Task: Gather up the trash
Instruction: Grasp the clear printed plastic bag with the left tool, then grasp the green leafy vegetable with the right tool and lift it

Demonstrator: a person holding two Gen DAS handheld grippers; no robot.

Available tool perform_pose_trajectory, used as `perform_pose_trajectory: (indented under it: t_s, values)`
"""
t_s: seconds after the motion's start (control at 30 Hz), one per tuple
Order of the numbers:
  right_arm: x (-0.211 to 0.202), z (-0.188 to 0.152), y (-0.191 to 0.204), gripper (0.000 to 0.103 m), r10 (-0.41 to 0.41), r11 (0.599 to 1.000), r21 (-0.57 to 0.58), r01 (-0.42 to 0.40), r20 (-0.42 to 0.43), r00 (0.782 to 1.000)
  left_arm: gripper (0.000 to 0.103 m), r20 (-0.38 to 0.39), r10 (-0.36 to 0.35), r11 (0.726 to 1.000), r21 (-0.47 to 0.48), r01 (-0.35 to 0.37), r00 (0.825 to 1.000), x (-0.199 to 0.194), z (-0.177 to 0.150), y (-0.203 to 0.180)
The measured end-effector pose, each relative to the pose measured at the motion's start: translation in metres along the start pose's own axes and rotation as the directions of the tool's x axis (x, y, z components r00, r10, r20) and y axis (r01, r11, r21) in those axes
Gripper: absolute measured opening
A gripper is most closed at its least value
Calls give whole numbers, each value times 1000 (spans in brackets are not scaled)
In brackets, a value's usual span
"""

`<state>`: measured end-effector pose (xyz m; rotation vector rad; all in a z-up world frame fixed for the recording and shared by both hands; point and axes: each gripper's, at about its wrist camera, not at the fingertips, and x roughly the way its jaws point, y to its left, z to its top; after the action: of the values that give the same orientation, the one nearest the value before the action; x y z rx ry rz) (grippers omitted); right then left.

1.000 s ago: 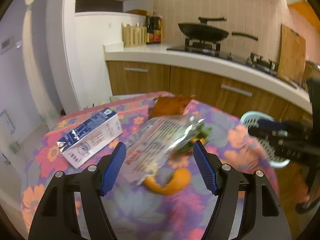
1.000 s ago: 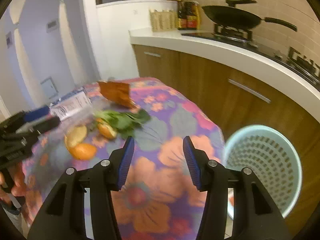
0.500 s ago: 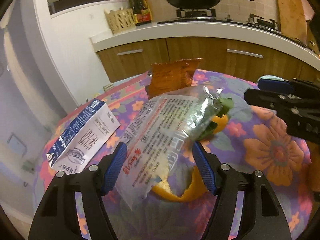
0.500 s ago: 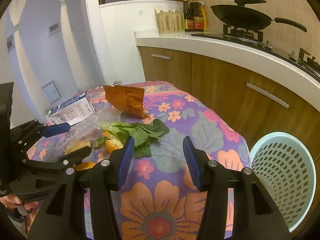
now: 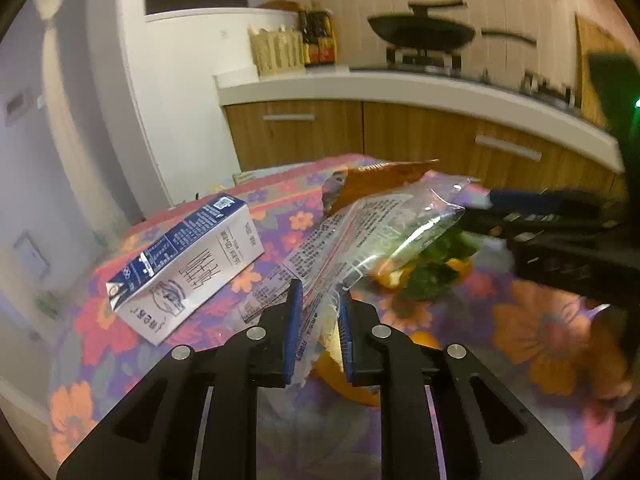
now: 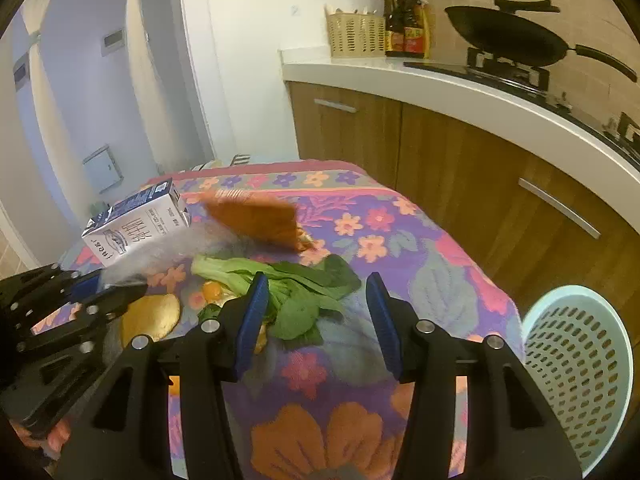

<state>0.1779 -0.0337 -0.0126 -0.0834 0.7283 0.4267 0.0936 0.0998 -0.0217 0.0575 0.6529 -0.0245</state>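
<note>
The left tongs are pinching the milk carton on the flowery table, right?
Not quite. In the left wrist view, the left tongs are pinching the clear plastic wrapper. The milk carton lies untouched beside it on the flowery table.

Your left wrist camera sits low and close over the near edge of the desk [image 5: 120,344], looking forward and downward between its own fingers [image 5: 291,332] toward the wok [image 5: 420,34] on the far kitchen counter. The milk carton [image 5: 188,268] lies left of that line, close to the lens. Your right wrist camera looks the same general way from a spot further right, tilted down at the desk, with the wok at its upper right and the pale basket [image 6: 580,364] at its lower right edge. Both views share the carton, the leafy greens [image 6: 288,288], the flowered cloth and the wok, and each catches the other device at its side.
</note>
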Motion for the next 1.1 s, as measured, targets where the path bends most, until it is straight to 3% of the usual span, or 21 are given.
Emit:
perform_pose_trajectory:
  t_s: [0.37, 0.53, 0.67, 0.83, 1.1]
  values:
    - [37, 11, 9, 47, -13, 1000, -18, 11, -118, 993, 13, 60, -91, 987, -131, 98, 994, -13, -2, 22]
    - [36, 9, 10, 49, -26, 1000, -18, 25, -114, 993, 13, 83, -116, 978, -163, 128, 990, -16, -2, 29]
    - [28, 8, 11, 55, -49, 999, -22, 48, -79, 996, 13, 97, -124, 977, -161, 139, 987, -19, -3, 29]
    - [35, 6, 13, 64, -105, 994, -35, 102, -111, 988, 13, 98, -131, 975, -165, 146, 987, -19, -4, 29]
    - [49, 11, -12, 78, -25, 995, 87, 41, -186, 982, 13, 90, -140, 975, -159, 153, 986, -17, -4, 28]
